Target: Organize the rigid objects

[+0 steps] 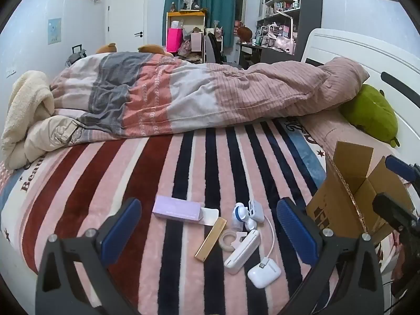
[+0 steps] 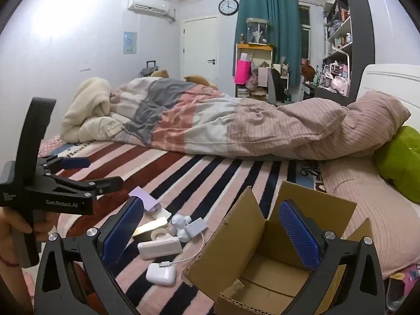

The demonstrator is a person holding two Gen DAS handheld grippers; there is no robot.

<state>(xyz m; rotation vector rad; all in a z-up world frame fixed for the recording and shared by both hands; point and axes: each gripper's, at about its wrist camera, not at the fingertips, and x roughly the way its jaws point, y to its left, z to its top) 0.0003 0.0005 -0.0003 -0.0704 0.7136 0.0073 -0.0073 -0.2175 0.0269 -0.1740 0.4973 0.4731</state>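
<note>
Clutter is gathered in one small cluster on the striped blanket [image 1: 131, 178], just to the left of an open cardboard box [image 2: 262, 260], which serves as the landmark. Nearest the box, a white earbud case [image 1: 264, 273] is seen with a white cable [image 1: 271, 236] plugged into it. Farther left of the box, a white rectangular device [image 1: 242, 250] is laid beside a roll of tape [image 1: 227, 239] and a gold bar-shaped item [image 1: 211, 239]. Behind these, a small white-and-blue figure [image 1: 240, 214] and a pale adapter block [image 1: 256, 210] are found touching one another, and farthest from the box a lilac carton [image 1: 176, 207] is laid with its end flap open. Nothing can be seen inside the box apart from its bare bottom. The left gripper [image 1: 210, 231] is held above the cluster with its blue pads wide apart and nothing between them. The right gripper [image 2: 211, 233] is likewise spread wide, its right pad held over the box opening and its left pad over the blanket at the box's left, with nothing gripped. A rumpled duvet [image 2: 210, 120] is piled well behind the box, and a green plush [image 2: 401, 162] is seen to its right.
</note>
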